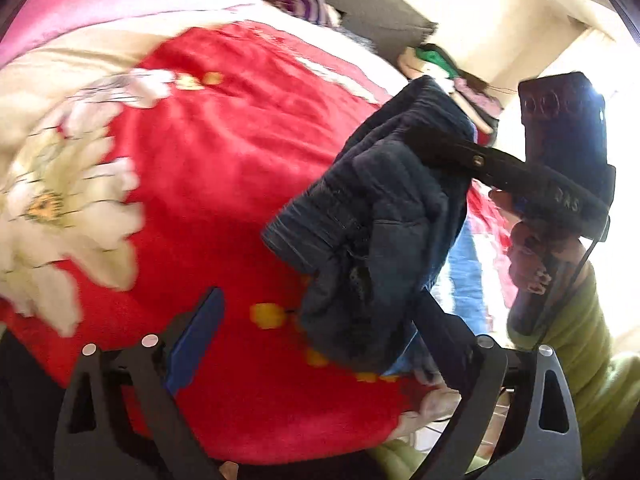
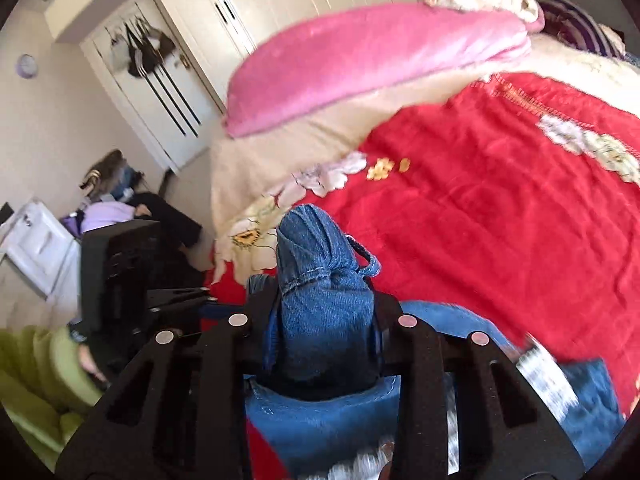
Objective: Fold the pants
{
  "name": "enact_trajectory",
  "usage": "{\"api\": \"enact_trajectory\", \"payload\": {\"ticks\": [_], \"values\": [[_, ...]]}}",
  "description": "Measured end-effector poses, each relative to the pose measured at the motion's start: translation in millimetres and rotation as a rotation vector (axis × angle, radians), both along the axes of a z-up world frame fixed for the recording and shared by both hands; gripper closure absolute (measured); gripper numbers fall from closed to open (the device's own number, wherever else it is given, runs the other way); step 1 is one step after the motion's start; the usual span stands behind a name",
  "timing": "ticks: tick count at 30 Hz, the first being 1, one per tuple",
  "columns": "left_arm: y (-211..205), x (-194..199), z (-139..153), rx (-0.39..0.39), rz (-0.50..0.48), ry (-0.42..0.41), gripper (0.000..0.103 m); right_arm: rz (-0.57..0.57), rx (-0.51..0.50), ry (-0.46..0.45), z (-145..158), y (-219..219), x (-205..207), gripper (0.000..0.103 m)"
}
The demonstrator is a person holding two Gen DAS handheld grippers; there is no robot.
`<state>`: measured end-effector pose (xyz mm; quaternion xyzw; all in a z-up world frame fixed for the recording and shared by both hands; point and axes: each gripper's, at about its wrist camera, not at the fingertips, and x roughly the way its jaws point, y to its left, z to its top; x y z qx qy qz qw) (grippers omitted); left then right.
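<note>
The blue denim pants [image 2: 320,280] are bunched into a thick wad above the red blanket. My right gripper [image 2: 324,320] is shut on that wad, with denim bulging out past the fingertips and more cloth trailing below. In the left wrist view the pants [image 1: 380,220] hang dark and crumpled from the right gripper [image 1: 436,148], which a hand in a green sleeve holds. My left gripper [image 1: 320,320] is open wide. The wad's lower end dangles between its fingers close to the right one, and the blue pad [image 1: 196,336] touches nothing.
A red blanket with white flowers [image 2: 500,220] covers the bed, and a pink pillow [image 2: 360,60] lies at its head. Cream wardrobes [image 2: 192,40] and clutter on the floor [image 2: 112,204] are at the left. More clothes are piled beyond the bed [image 1: 472,96].
</note>
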<state>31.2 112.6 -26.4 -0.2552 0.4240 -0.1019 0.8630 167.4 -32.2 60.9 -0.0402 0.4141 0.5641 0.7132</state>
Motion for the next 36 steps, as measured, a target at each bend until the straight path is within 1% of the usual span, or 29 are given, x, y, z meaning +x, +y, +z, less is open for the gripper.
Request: {"api": "enact_trajectory", "payload": {"ticks": [1, 5, 7, 8, 9, 10, 11, 13, 14, 16, 17, 18, 20, 22, 24, 26, 27, 29, 30, 31, 32, 33, 34, 35, 36], "values": [[-4, 3, 0, -0.019, -0.015, 0.000, 0.010, -0.005, 0.021, -0.002, 4, -13, -2, 0.076], [-22, 22, -4, -0.150, -0.077, 0.002, 0.010, -0.045, 0.063, -0.016, 13, -45, 0, 0.075], [-30, 29, -6, -0.215, -0.108, 0.010, 0.013, -0.069, 0.079, -0.017, 14, -60, 2, 0.075], [-37, 32, -6, -0.248, -0.127, 0.009, 0.023, -0.076, 0.085, -0.017, 14, -66, 3, 0.074], [-43, 33, -4, -0.256, -0.143, 0.004, 0.033, -0.084, 0.092, -0.016, 13, -71, 4, 0.074], [-49, 33, -1, -0.250, -0.157, -0.006, 0.035, -0.090, 0.099, -0.015, 12, -76, 5, 0.072], [-59, 33, 6, -0.235, -0.179, -0.028, 0.034, -0.102, 0.112, -0.013, 12, -82, 5, 0.069], [-71, 30, 13, -0.241, -0.210, -0.056, 0.034, -0.129, 0.140, -0.005, 12, -98, 4, 0.049], [-82, 27, 19, -0.249, -0.246, -0.077, 0.034, -0.150, 0.169, 0.027, 10, -112, 4, 0.034], [-100, 23, 25, -0.233, -0.307, -0.101, 0.034, -0.228, 0.217, 0.070, 3, -141, 4, 0.032], [-112, 20, 27, -0.215, -0.356, -0.114, 0.034, -0.262, 0.219, 0.077, 0, -153, 3, 0.032], [-122, 19, 27, -0.195, -0.388, -0.115, 0.031, -0.300, 0.210, 0.079, -4, -164, 0, 0.032], [-141, 21, 24, -0.145, -0.436, -0.102, 0.030, -0.372, 0.156, 0.080, -16, -185, -10, 0.032], [-152, 22, 15, -0.131, -0.455, -0.067, 0.030, -0.408, 0.131, 0.089, -23, -195, -19, 0.032], [-164, 22, 2, -0.070, -0.452, -0.022, 0.028, -0.456, 0.120, 0.112, -34, -205, -28, 0.032], [-172, 24, -9, -0.014, -0.451, 0.011, 0.028, -0.490, 0.095, 0.119, -45, -206, -32, 0.032], [-174, 25, -11, 0.008, -0.449, 0.013, 0.028, -0.512, 0.058, 0.117, -52, -206, -31, 0.041], [-178, 22, -9, 0.041, -0.453, 0.001, 0.028, -0.551, -0.059, 0.120, -70, -204, -26, 0.061], [-177, 20, -5, 0.042, -0.457, -0.008, 0.029, -0.565, -0.109, 0.124, -78, -203, -23, 0.064], [-177, 18, 0, 0.038, -0.460, -0.021, 0.029, -0.577, -0.139, 0.127, -82, -205, -22, 0.064], [-169, 12, 8, 0.038, -0.449, -0.043, 0.029, -0.573, -0.130, 0.128, -81, -206, -23, 0.064], [-163, 9, 15, 0.049, -0.431, -0.063, 0.029, -0.565, -0.119, 0.115, -75, -207, -26, 0.062], [-155, 9, 21, 0.072, -0.407, -0.084, 0.029, -0.565, -0.107, 0.095, -67, -210, -28, 0.060], [-148, 7, 27, 0.120, -0.367, -0.106, 0.030, -0.562, -0.076, 0.061, -54, -212, -28, 0.054], [-144, 8, 30, 0.156, -0.340, -0.115, 0.037, -0.554, -0.049, 0.027, -41, -212, -28, 0.049]]}}
